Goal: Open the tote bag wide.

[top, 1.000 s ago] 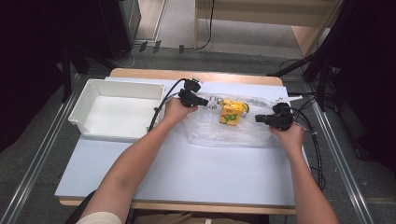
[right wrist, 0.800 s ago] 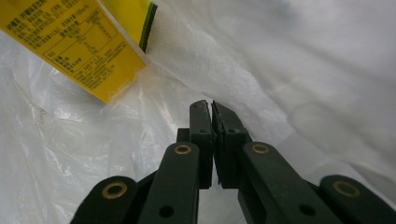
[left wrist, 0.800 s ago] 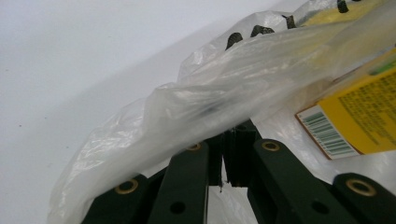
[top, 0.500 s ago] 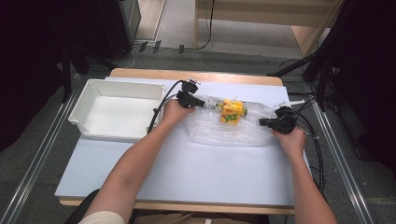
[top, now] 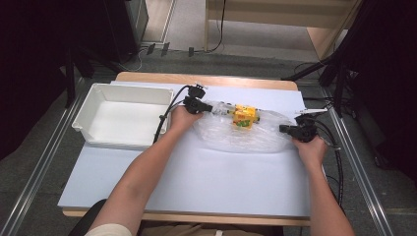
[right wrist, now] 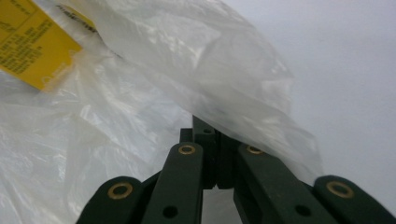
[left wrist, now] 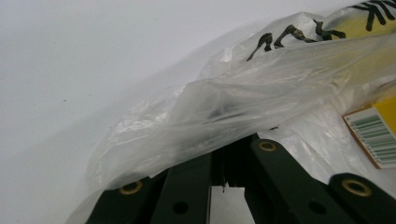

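A clear plastic bag point(top: 246, 135) lies on the pale blue table top, with a yellow box point(top: 244, 116) inside it near the far edge. My left gripper point(top: 212, 107) is shut on the bag's left end; up close, the film point(left wrist: 224, 107) bunches over its jaws and the yellow box point(left wrist: 373, 32) shows beyond. My right gripper point(top: 283, 129) is shut on the bag's right end, where the film point(right wrist: 196, 79) drapes over its jaws and a yellow label point(right wrist: 32, 46) shows through. The bag is stretched between the two grippers.
An empty white bin point(top: 123, 115) stands at the table's left, close to my left forearm. Black cables trail from both grippers. The table's near half point(top: 206, 182) is bare blue surface. Dark stands and cables sit beyond the right edge.
My right gripper has moved a little right and toward me, pulling the bag's right end outward. The left hand has stayed in place.
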The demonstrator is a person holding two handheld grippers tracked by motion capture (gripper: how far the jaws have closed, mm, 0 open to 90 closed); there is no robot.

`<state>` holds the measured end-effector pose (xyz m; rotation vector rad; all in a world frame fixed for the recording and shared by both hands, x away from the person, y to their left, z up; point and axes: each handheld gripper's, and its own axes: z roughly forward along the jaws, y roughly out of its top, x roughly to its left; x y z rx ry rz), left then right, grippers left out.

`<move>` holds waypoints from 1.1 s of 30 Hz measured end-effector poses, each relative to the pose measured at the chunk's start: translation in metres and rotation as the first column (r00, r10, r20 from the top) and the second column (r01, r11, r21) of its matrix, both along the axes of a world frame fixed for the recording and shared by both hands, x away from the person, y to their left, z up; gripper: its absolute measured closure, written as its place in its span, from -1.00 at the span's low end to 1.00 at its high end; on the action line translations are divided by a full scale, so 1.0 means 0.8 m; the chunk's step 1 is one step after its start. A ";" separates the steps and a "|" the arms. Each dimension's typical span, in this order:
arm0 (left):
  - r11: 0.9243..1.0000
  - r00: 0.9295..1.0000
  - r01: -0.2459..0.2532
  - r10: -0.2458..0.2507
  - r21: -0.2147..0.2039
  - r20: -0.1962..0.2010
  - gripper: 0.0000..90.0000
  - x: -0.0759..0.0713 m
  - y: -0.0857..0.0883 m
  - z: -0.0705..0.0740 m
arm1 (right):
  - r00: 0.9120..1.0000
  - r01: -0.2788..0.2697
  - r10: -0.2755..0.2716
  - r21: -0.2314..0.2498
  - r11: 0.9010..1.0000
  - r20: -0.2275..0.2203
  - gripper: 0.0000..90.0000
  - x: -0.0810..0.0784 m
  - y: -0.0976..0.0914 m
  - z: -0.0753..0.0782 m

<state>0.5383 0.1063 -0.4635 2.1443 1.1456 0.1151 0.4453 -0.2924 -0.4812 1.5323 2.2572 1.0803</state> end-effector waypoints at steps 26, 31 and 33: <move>0.990 0.990 -0.141 0.141 0.032 -0.004 1.00 0.000 0.005 0.003 | 0.986 0.166 -0.165 -0.053 0.985 0.015 1.00 -0.022 -0.044 0.000; 0.989 0.990 -0.139 0.140 0.043 0.001 1.00 0.001 0.005 0.004 | 0.984 0.176 -0.175 -0.060 0.983 0.017 1.00 -0.022 -0.047 0.001; 0.989 0.990 -0.141 0.141 0.053 0.006 1.00 0.001 0.005 0.005 | 0.984 0.178 -0.177 -0.065 0.982 0.021 1.00 -0.023 -0.048 0.001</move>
